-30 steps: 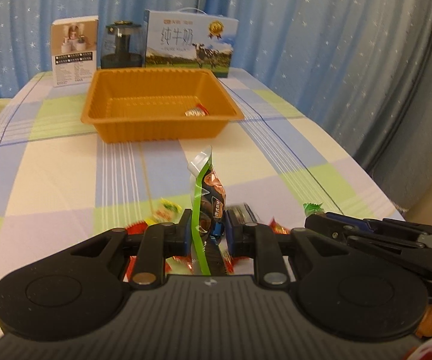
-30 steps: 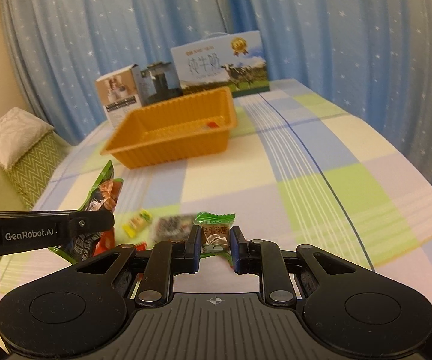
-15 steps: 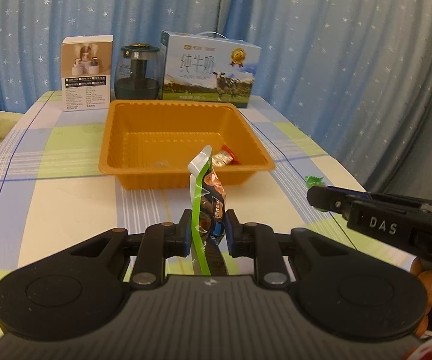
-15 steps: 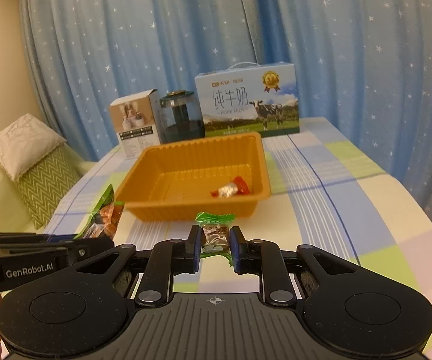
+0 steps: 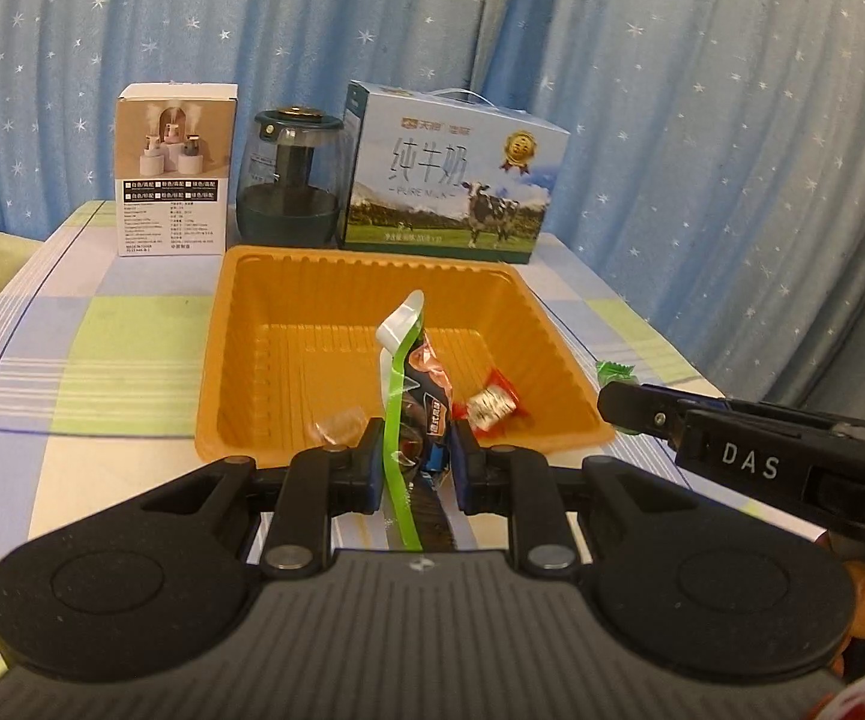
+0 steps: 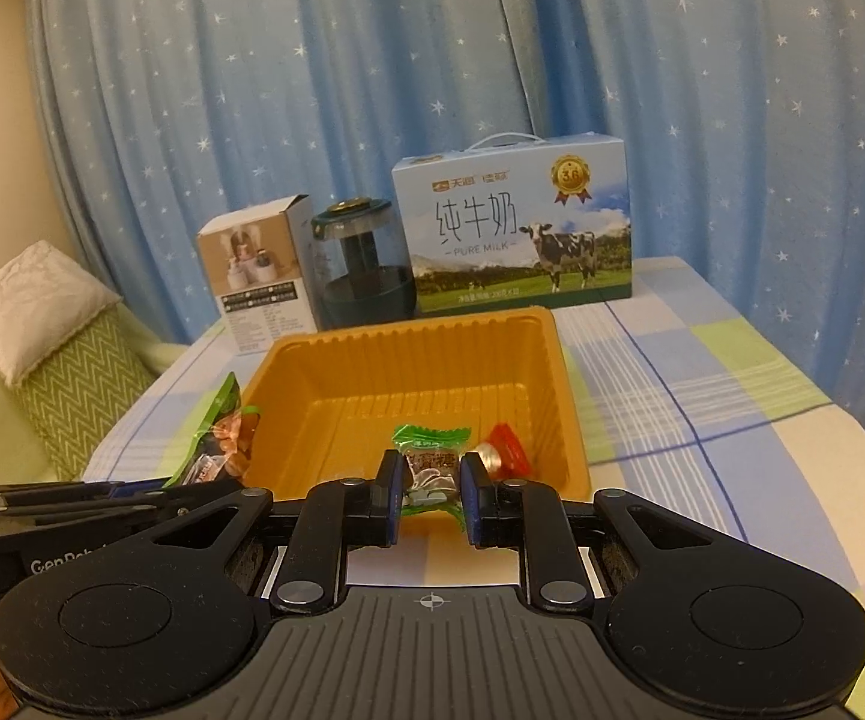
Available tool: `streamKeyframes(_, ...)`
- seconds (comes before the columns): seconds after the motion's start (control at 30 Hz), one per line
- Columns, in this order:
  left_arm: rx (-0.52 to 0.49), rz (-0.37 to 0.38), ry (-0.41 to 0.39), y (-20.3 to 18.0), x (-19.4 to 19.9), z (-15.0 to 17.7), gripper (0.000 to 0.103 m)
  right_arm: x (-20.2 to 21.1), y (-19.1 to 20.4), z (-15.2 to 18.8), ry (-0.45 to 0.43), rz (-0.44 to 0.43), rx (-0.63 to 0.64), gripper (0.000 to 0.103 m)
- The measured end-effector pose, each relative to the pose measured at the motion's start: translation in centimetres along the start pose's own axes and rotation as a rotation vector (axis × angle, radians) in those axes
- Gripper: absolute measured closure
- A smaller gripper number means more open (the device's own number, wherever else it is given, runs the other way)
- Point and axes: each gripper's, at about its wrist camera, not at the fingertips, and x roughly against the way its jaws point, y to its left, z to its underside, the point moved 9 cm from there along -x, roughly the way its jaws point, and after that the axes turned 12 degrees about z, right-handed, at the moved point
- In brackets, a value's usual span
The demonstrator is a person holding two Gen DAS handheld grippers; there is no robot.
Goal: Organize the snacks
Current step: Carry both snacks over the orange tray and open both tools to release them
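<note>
An orange tray (image 5: 366, 258) (image 6: 294, 360) sits on the checked tablecloth. My left gripper (image 5: 411, 456) is shut on a green-edged snack pouch (image 5: 414, 396), held upright at the tray's near rim; the pouch also shows in the right wrist view (image 6: 219, 444). My right gripper (image 6: 431, 492) is shut on a green-wrapped candy (image 6: 429, 459) at the tray's near rim. Its green tip shows in the left wrist view (image 5: 615, 371). A red-wrapped candy (image 5: 489, 405) (image 6: 504, 456) and a clear-wrapped candy (image 5: 336, 426) lie in the tray.
Behind the tray stand a white product box (image 5: 174, 174), a dark glass jar (image 5: 291, 177) and a blue milk carton (image 5: 450, 180). A blue starred curtain hangs behind. A sofa with pillows (image 6: 36, 324) is at the left.
Both grippers have moved forward from the loose snacks at the table's front to the tray's near rim, each still holding its snack. The tray looms much larger.
</note>
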Motion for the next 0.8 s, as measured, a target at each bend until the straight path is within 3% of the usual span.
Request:
streamKeyframes(0.4,0.059,-0.039,-0.007,3.6,-3.3,-2.2,0.083,-6.1,0.8,-1.5,0.036,0.004,-0.006,0.083)
streamKeyframes(0.8,0.070,-0.070,0.005,5.8,-5.7,-3.1,0.083,-9.7,2.2,-1.2,0.077,-0.015,-0.001,0.083)
